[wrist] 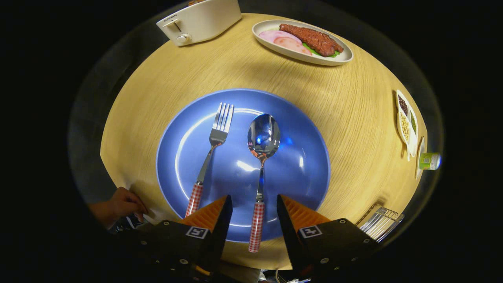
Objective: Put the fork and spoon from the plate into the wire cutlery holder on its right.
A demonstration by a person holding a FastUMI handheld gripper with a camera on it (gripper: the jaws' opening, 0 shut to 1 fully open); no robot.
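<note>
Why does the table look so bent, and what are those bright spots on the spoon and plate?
Gripper view: the fisheye lens bows the table; lamp glare glints off the spoon and blue plate; focus is sharp; the open hand-held gripper straddles the spoon's handle, untouched.

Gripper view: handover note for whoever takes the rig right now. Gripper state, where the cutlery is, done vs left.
Gripper: open, fingers on either side of the spoon's checked handle, not pressing on it.
Spoon: lying on the blue plate, bowl away from the fingers, handle end past the near rim.
Fork: on the same plate, just left of the spoon, its handle beside the left finger.
Wire cutlery holder: at the table edge, right of the right finger.
A hand rests at the table edge on the left.
Done: nothing moved yet. Left: grasp spoon, put it in the holder, then the fork.
</note>
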